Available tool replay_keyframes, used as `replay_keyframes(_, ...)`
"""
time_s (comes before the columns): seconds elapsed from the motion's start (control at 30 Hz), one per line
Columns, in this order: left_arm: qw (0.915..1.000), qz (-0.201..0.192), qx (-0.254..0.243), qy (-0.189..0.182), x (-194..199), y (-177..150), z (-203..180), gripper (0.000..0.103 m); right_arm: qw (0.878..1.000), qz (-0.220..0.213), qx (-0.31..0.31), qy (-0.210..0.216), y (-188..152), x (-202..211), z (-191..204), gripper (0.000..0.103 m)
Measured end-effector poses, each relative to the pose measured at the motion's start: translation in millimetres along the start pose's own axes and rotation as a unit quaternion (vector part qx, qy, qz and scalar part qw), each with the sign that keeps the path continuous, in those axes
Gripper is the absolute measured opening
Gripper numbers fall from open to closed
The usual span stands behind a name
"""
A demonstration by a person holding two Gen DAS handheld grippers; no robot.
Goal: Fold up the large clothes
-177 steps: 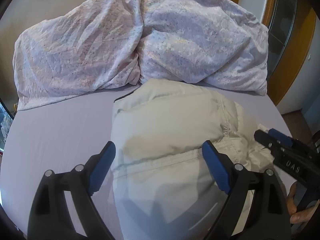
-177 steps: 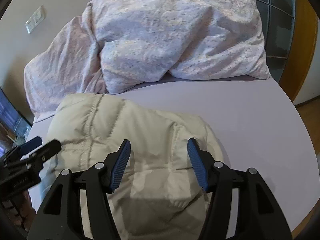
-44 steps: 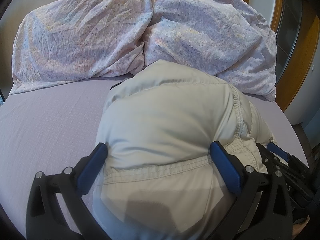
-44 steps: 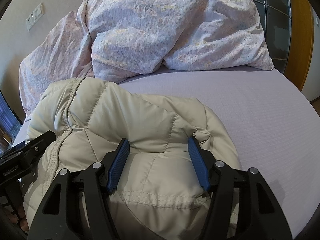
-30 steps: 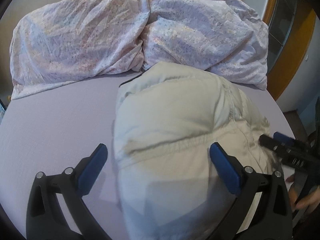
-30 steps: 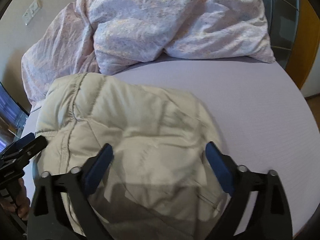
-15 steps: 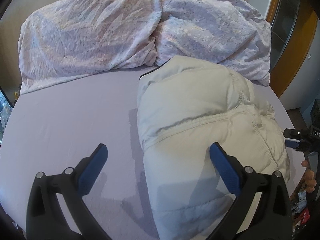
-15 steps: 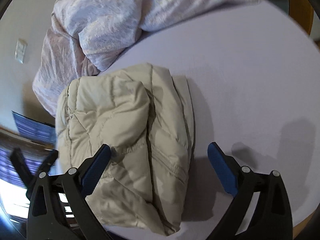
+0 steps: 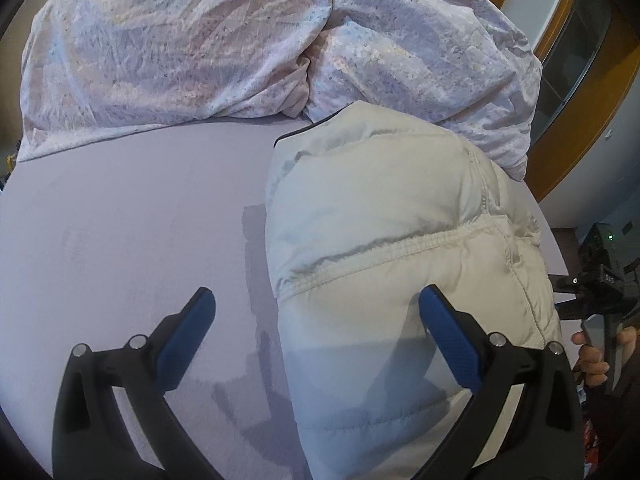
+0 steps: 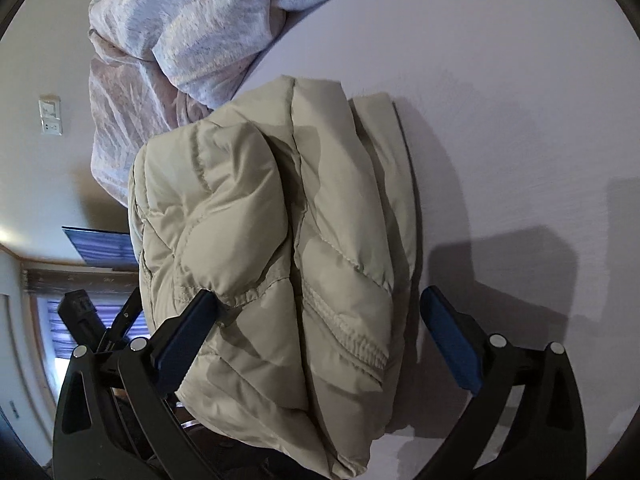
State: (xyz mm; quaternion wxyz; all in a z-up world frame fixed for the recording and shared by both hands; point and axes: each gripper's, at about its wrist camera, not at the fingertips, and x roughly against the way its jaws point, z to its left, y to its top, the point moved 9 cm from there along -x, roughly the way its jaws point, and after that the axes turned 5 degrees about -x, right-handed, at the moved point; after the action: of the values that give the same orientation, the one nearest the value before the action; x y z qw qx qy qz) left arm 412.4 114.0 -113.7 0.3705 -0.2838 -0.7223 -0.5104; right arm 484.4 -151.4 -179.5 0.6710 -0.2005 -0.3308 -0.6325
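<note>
A cream puffer jacket point(image 9: 384, 240) lies folded into a thick bundle on the lilac bed sheet point(image 9: 120, 220). My left gripper point(image 9: 316, 312) is open and empty, held above the bundle's near left edge. In the right wrist view the same jacket point(image 10: 280, 220) shows stacked layers and a ribbed cuff. My right gripper point(image 10: 316, 308) is open and empty, tilted, above the bundle's near end. The right gripper also shows at the right edge of the left wrist view point(image 9: 600, 300), held by a hand.
A rumpled floral duvet point(image 9: 260, 40) is piled along the far side of the bed; it also shows in the right wrist view point(image 10: 180, 40). A wooden door frame point(image 9: 580, 100) stands at right. The sheet edge point(image 9: 552, 240) drops off beside the jacket.
Both grippers opened and let go of the jacket, then drew back. The bundle now rests on the sheet. The right gripper swung out to the side and rolled.
</note>
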Motion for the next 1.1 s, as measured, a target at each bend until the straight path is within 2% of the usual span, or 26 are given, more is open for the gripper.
replay_keyframes(0.2, 0.9998, 0.005, 0.011, -0.018, -11, 5, 1, 0.101, 0.999, 0.028, -0.014, 0.030, -4, -12, 1, 0.102)
replay_keyframes(0.37, 0.9995, 0.007, 0.009, -0.030, -20, 14, 3, 0.101, 0.998, 0.048, -0.009, 0.033, -5, -23, 6, 0.102)
replay_keyframes(0.43, 0.9994, 0.006, 0.008, -0.033, -16, 9, 1, 0.101, 0.998, 0.055, -0.011, 0.036, -5, -28, 7, 0.102)
replay_keyframes(0.67, 0.9986, 0.009, 0.004, -0.052, -42, 43, -2, 0.101, 0.995, 0.071, -0.010, 0.066, -11, -36, 14, 0.102)
replay_keyframes(0.73, 0.9981, 0.009, 0.007, -0.060, -22, 7, -2, 0.101, 0.995, 0.070, -0.011, 0.069, -12, -36, 13, 0.102)
replay_keyframes(0.77, 0.9979, 0.010, 0.008, -0.064, -17, -2, -2, 0.101, 0.995, 0.069, -0.011, 0.070, -12, -36, 13, 0.102)
replay_keyframes(0.8, 0.9975, 0.011, 0.009, -0.069, 1, -25, -5, 0.101, 0.995, 0.068, -0.011, 0.071, -13, -36, 13, 0.102)
replay_keyframes(0.83, 0.9968, 0.013, 0.013, -0.077, 34, -61, -5, 0.101, 0.995, 0.067, -0.011, 0.073, -13, -36, 13, 0.102)
replay_keyframes(0.87, 0.9960, 0.016, 0.018, -0.086, 48, -78, -5, 0.101, 0.995, 0.064, -0.010, 0.076, -14, -36, 14, 0.102)
replay_keyframes(1.0, 0.9855, 0.043, 0.074, -0.147, 36, -89, 0, 0.101, 0.994, 0.056, -0.007, 0.097, -20, -37, 15, 0.102)
replay_keyframes(1.1, 0.9795, 0.050, 0.097, -0.169, 30, -92, 2, 0.101, 0.993, 0.049, -0.007, 0.106, -21, -36, 14, 0.102)
